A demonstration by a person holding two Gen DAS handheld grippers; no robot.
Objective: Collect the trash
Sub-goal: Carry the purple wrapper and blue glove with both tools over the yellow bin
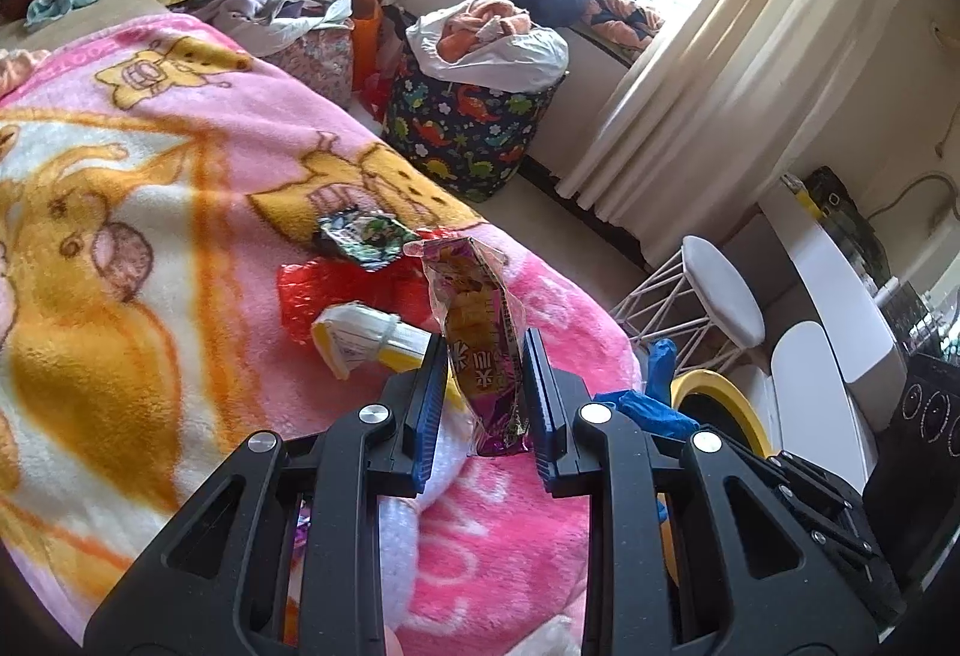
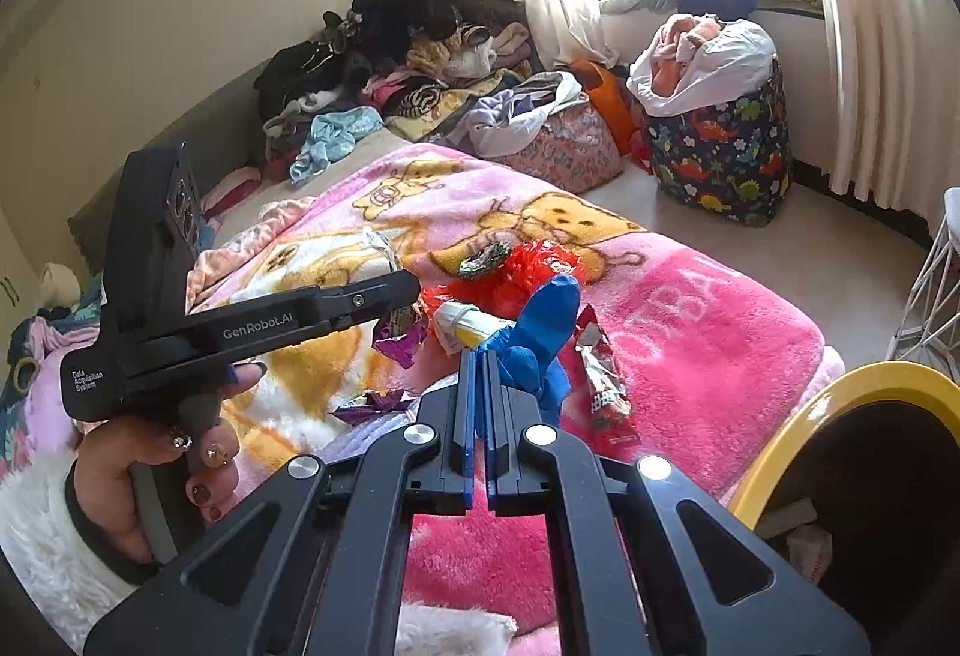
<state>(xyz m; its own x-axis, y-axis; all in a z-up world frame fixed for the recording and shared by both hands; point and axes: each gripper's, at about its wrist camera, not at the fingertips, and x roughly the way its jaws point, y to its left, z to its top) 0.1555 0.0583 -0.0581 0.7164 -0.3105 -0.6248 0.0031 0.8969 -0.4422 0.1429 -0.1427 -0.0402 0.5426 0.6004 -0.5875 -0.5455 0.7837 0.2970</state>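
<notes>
- Over the pink fleece blanket (image 1: 150, 128) printed with yellow cartoon bears, we see the left gripper (image 1: 483, 350) clamped on a crinkled purple-and-yellow snack wrapper (image 1: 480, 332), which stands upright between the blue-edged pads and clear of the blanket.
- In the right wrist view, we see the right gripper (image 2: 480, 356) with its jaws almost together, pinching a bright blue rubber glove (image 2: 540, 332) whose fingers stick up past the tips.
- Still lying on the blanket are a crumpled red plastic wrapper (image 1: 306, 296), a white-and-yellow paper carton (image 1: 360, 338) just beside it, and a small dark foil packet (image 1: 360, 236) at the red wrapper's far edge.
- A red-and-silver foil wrapper (image 2: 603, 386) lies just right of the glove.
- At the lower right, beside the bed, we see the yellow rim of a dark trash bin (image 2: 804, 416).
- A hand (image 2: 138, 470) with painted nails, in a white fluffy sleeve, holds the left gripper's handle.
</notes>
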